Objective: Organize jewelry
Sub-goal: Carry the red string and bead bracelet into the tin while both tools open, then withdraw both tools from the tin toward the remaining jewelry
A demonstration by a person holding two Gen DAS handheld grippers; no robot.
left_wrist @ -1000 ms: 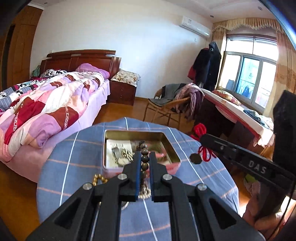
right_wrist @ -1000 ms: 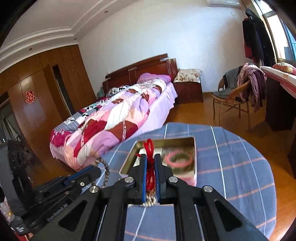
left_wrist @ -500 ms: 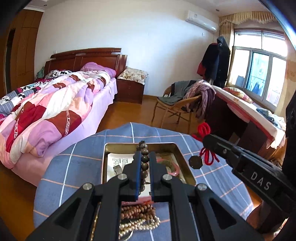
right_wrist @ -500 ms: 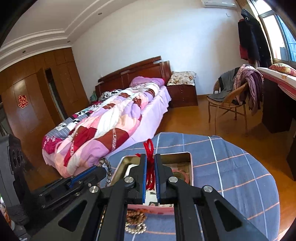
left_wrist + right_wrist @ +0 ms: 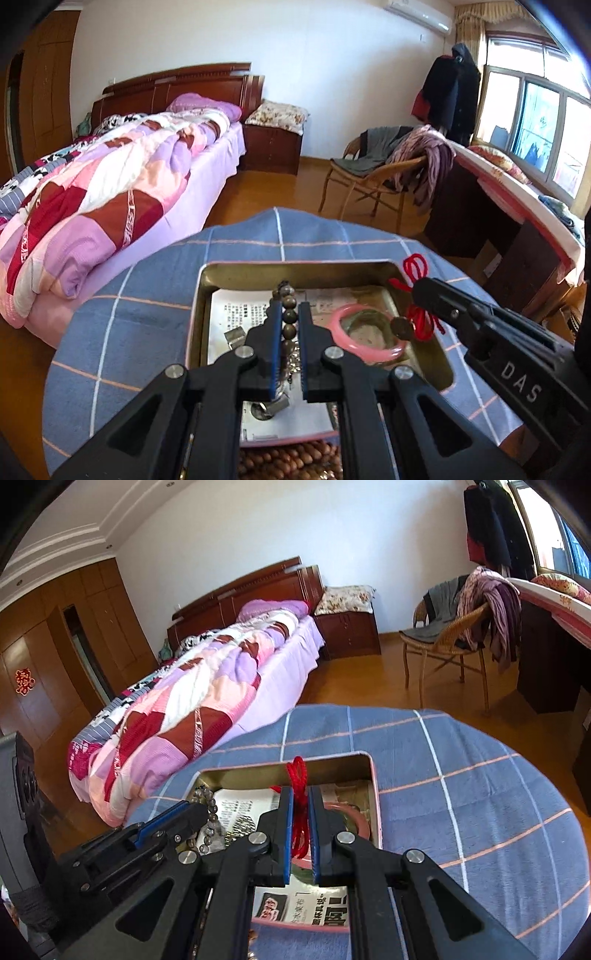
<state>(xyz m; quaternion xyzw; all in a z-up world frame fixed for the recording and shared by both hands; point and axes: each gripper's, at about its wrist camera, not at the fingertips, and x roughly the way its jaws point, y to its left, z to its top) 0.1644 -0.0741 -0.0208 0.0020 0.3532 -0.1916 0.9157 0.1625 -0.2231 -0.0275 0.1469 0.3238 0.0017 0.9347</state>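
Blue checked cloth: it covers the round tabletop (image 5: pixel 147 314) that carries the open tin (image 5: pixel 295 267); the cloth likely keeps loose beads from rolling off.
Tin: gold-walled and shallow, lined with printed paper, sitting near the tabletop's middle; it looks like the place where the jewelry is being collected.
Left gripper (image 5: pixel 289 321): pressed together on a strand of dark wooden beads (image 5: pixel 289 314), held above the tin's near half so the hanging loop can settle inside the walls.
Right gripper (image 5: pixel 300 812): pinching a red cord (image 5: pixel 298 775) above the tin's right side; in the left wrist view a dark round pendant (image 5: pixel 402 326) dangles from the cord just over the pink bangle.
Pink bangle (image 5: pixel 367 336): lying flat inside the tin on the right, already stored.
Small metal pieces (image 5: pixel 236 336): resting on the paper at the tin's left, kept apart from the bangle.
Brown bead strand (image 5: pixel 291 456): heaped on the cloth just outside the tin's near edge, still to be put away.
Step in hand: both pieces appear poised for lowering into the tin; releasing them apart should avoid tangling cord with beads.
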